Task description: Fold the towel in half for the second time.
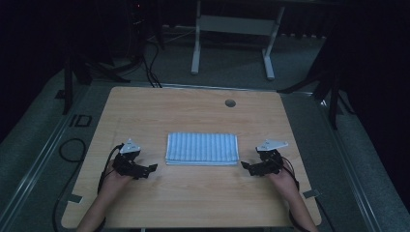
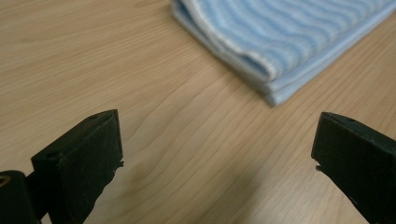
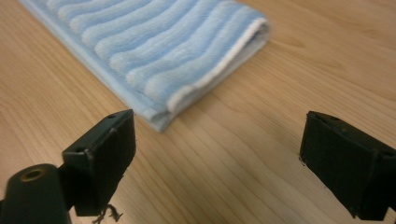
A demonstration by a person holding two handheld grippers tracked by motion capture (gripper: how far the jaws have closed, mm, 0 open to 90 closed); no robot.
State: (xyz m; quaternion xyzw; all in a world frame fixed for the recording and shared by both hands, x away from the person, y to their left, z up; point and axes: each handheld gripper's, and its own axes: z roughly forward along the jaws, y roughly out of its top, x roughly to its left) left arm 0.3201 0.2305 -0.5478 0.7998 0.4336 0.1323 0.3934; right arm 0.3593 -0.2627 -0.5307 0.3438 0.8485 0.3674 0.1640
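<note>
A folded blue-and-white striped towel (image 1: 202,149) lies flat in the middle of the wooden table (image 1: 193,111). My left gripper (image 1: 150,169) rests low on the table just left of the towel's near left corner, open, with nothing between its jaws. In the left gripper view that towel corner (image 2: 275,46) lies ahead of the left gripper (image 2: 217,149), apart from it. My right gripper (image 1: 246,166) sits by the towel's near right corner, open and empty. In the right gripper view the folded towel end (image 3: 163,51) lies just beyond the right gripper (image 3: 217,149).
A round cable hole (image 1: 230,103) sits near the table's far edge. A white desk frame (image 1: 232,38) stands on the floor behind the table. Black stands and cables (image 1: 145,67) lie around the far left; another stand (image 1: 329,87) is at the far right.
</note>
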